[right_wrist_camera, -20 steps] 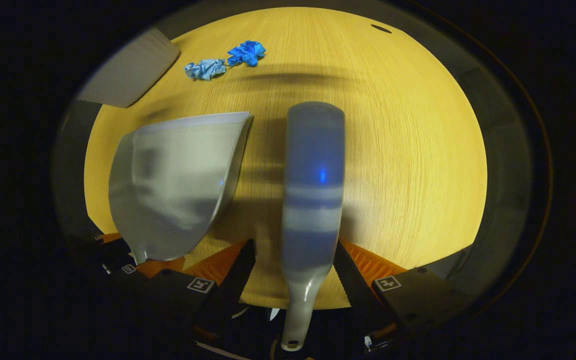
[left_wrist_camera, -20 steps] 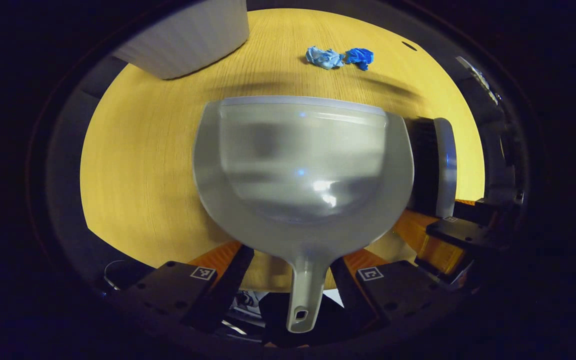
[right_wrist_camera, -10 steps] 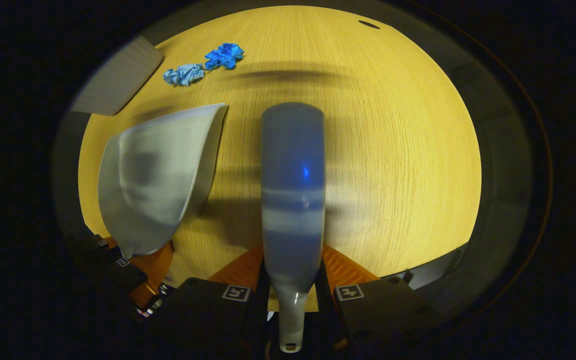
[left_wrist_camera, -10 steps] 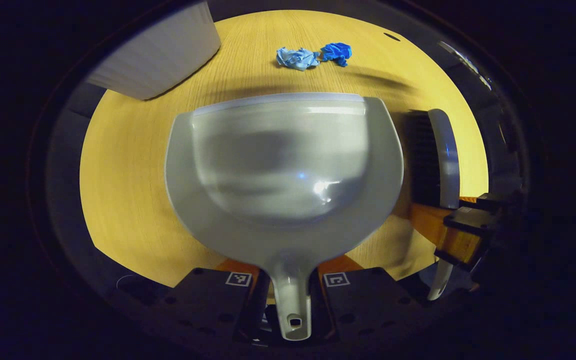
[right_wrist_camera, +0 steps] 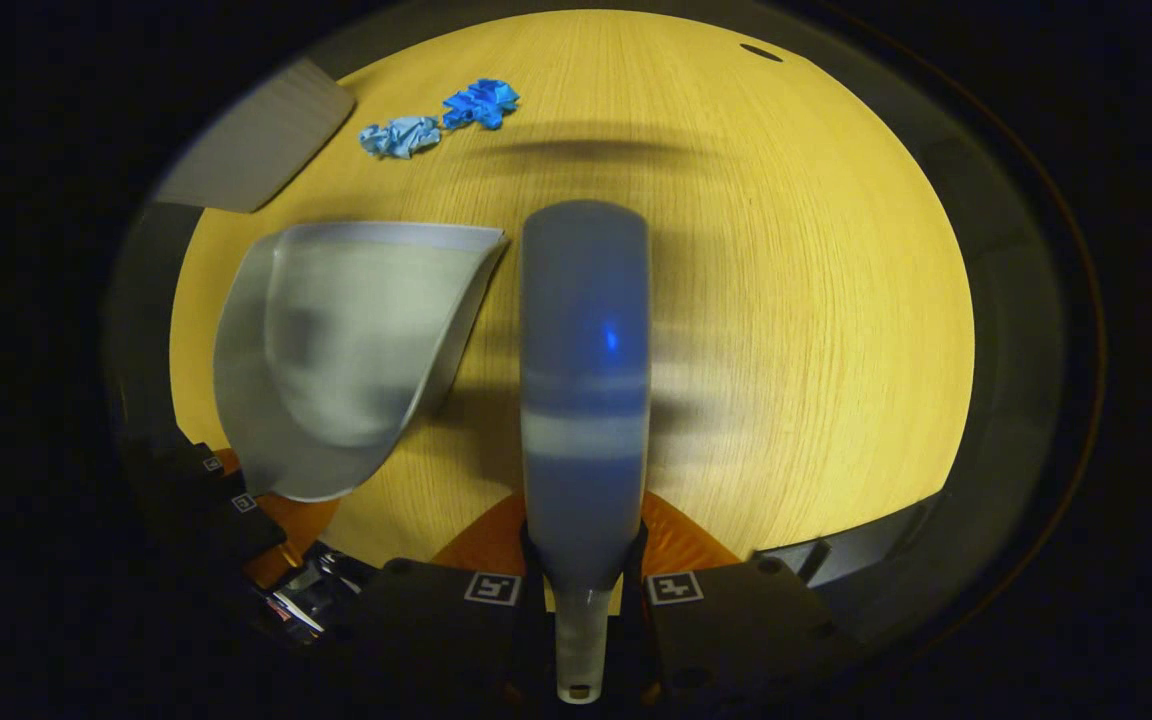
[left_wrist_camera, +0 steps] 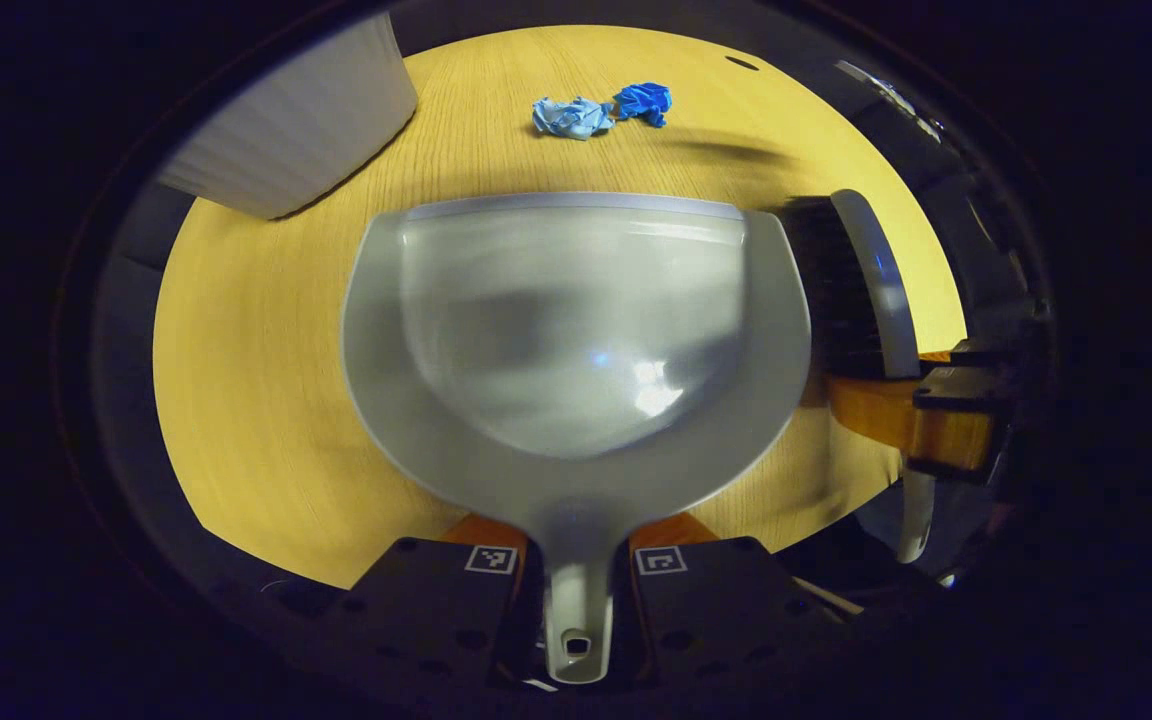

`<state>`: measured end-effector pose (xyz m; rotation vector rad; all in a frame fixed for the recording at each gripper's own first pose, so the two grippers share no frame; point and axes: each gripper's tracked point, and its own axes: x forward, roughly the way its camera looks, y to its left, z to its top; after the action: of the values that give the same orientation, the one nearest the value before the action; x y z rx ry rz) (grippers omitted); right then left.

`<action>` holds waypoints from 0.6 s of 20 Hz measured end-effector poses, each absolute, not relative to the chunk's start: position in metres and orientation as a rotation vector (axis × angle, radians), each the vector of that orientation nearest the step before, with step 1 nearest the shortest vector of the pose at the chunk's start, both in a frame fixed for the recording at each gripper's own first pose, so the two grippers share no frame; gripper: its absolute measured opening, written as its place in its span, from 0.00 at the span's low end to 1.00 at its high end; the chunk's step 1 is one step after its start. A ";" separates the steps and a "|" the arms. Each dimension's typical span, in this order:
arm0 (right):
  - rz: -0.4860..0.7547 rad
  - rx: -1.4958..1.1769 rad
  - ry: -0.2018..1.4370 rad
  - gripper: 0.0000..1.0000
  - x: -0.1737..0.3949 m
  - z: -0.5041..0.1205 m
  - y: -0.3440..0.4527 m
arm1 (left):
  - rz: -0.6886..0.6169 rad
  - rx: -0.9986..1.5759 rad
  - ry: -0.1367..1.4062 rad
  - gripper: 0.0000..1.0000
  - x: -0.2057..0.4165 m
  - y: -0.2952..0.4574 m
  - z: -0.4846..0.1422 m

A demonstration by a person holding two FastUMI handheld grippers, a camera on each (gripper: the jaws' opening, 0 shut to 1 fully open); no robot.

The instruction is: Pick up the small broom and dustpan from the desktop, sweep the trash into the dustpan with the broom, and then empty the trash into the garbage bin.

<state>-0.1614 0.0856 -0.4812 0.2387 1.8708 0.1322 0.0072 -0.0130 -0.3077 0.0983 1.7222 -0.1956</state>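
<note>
A grey dustpan [left_wrist_camera: 576,330] fills the middle of the left gripper view, its handle clamped in my left gripper [left_wrist_camera: 576,575], which is shut on it. My right gripper [right_wrist_camera: 584,590] is shut on the handle of the small grey broom [right_wrist_camera: 584,350], whose back points away from me. The dustpan [right_wrist_camera: 346,340] lies just left of the broom in the right gripper view, with the left gripper [right_wrist_camera: 236,505] at its handle. From the left gripper view the broom [left_wrist_camera: 861,290] shows dark bristles at the pan's right. Two crumpled blue paper scraps [left_wrist_camera: 596,108] [right_wrist_camera: 441,122] lie farther off on the wooden tabletop [right_wrist_camera: 816,300].
A pale ribbed garbage bin [left_wrist_camera: 286,120] [right_wrist_camera: 256,140] stands at the far left of the table. A small dark hole [right_wrist_camera: 761,52] marks the tabletop at the far right. Open wood lies right of the broom.
Both grippers have closed from open onto the handles, the left on the dustpan and the right on the broom. The dustpan and broom now sit slightly shifted in view.
</note>
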 end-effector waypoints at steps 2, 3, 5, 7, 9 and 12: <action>0.154 0.223 1.838 0.31 -0.147 -0.471 0.073 | -0.208 0.112 1.712 0.25 0.003 -0.001 -0.301; 0.167 0.199 1.814 0.31 -0.136 -0.466 0.065 | -0.218 0.136 1.704 0.25 0.000 0.009 -0.297; 0.194 0.143 1.735 0.31 -0.103 -0.455 0.049 | -0.233 0.185 1.686 0.25 -0.001 0.024 -0.291; 0.241 0.031 1.627 0.31 -0.054 -0.450 0.030 | -0.255 0.216 1.673 0.25 0.000 0.035 -0.287; 0.289 -0.130 1.534 0.30 0.001 -0.452 0.006 | -0.285 0.249 1.668 0.25 0.001 0.046 -0.286; 0.362 -0.327 1.438 0.30 0.070 -0.462 -0.008 | -0.313 0.324 1.659 0.25 0.001 0.060 -0.287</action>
<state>0.0703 -0.0076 -0.4620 -0.3272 1.4383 0.3621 0.0009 0.0605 -0.2872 0.3241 1.6589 -0.3127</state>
